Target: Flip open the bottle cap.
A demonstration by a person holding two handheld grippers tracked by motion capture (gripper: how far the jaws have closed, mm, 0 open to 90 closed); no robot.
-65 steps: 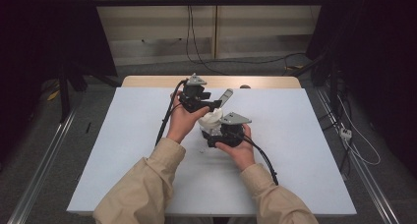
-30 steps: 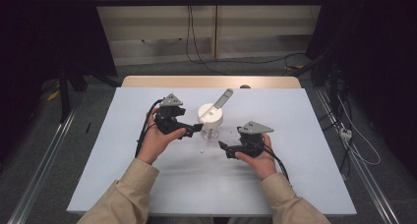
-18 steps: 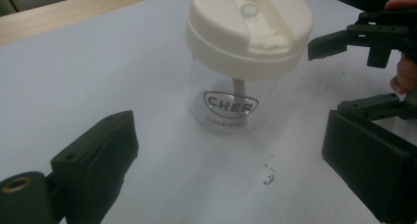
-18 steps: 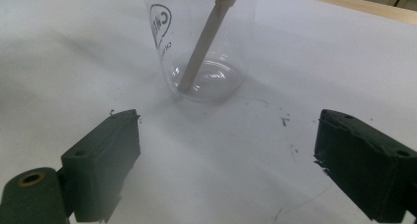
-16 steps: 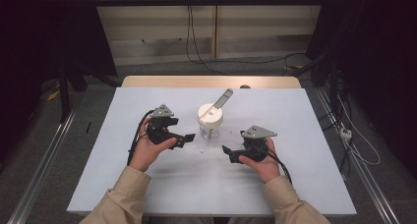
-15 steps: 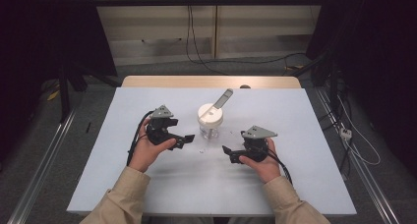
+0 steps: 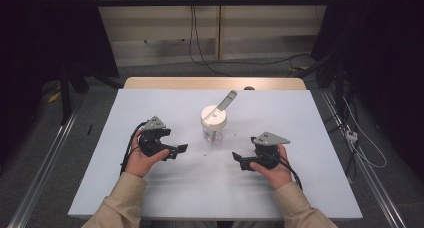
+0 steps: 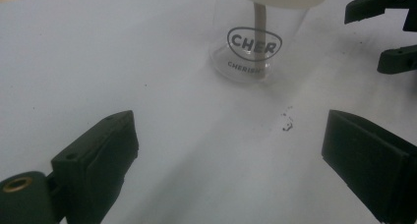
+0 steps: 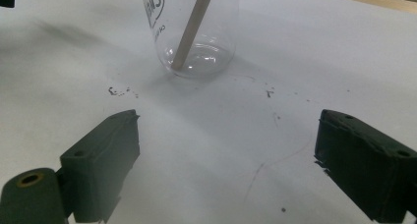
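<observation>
left gripper (image 7: 181,149): wide open, empty | right gripper (image 7: 237,158): wide open, empty | jar (image 7: 214,126): upright between them, stick (image 9: 194,25) inside

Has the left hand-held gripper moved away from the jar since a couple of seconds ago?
Yes. The left hand-held gripper has pulled back from the jar toward the table's near-left side, jaws open.

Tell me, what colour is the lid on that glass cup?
Cream-white; the lid shows best in the high view.
</observation>
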